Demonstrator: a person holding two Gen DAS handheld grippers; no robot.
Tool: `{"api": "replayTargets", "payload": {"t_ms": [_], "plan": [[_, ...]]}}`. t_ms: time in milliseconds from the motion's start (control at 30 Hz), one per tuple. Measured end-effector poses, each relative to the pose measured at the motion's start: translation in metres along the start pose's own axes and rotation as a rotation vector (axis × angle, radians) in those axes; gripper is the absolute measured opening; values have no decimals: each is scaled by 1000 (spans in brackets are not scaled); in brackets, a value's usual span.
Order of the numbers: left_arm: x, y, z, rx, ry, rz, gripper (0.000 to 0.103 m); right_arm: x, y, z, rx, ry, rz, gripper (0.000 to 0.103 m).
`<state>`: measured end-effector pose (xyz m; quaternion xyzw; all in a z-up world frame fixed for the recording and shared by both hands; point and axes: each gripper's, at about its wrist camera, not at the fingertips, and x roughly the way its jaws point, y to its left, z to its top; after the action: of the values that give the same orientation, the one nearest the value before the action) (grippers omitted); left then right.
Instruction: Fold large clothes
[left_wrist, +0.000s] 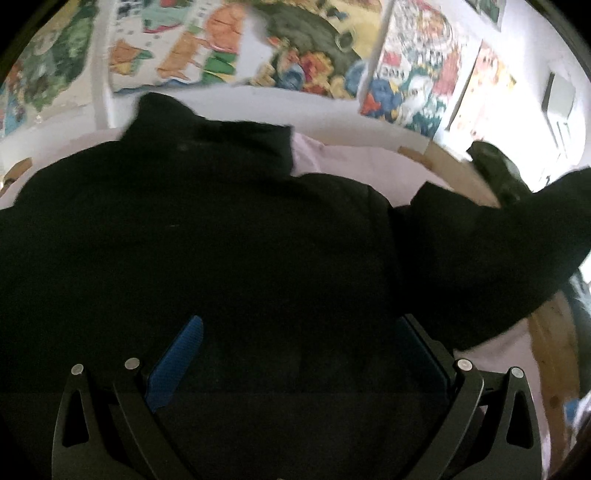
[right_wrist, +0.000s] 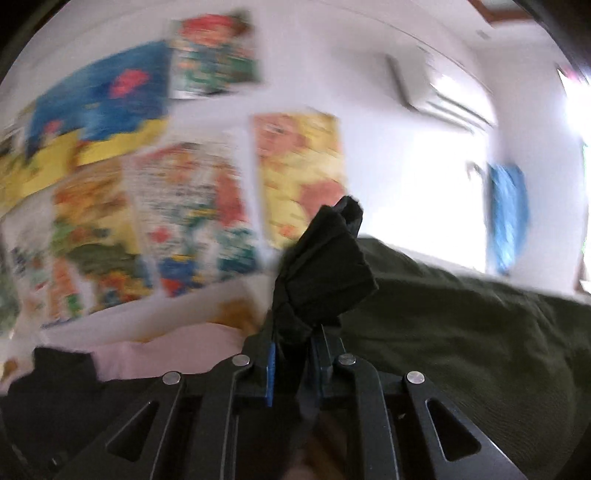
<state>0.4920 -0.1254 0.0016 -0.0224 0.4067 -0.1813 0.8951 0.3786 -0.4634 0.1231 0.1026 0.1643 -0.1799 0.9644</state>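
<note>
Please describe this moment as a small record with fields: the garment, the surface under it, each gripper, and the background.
garment: black garment, spread out, one part lifted at the right
surface: pale pink sheet
left gripper: open, above the black cloth, holding nothing
right gripper: shut on a bunched piece of black cloth, raised
other cloth: dark green fabric beside the right gripper
background: colourful posters on a white wall
image quality: right view blurred
</note>
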Motion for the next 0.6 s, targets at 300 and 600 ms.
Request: {"api": "replayTargets", "payload": {"t_ms": [300, 600], "plan": [[-91, 88, -20, -156, -80, -145, 102, -41, 179, -42, -337, 46, 360, 14], [-115, 155, -15, -358, -135, -420, 102, -36, 313, -160, -646, 312, 555, 14]]}}
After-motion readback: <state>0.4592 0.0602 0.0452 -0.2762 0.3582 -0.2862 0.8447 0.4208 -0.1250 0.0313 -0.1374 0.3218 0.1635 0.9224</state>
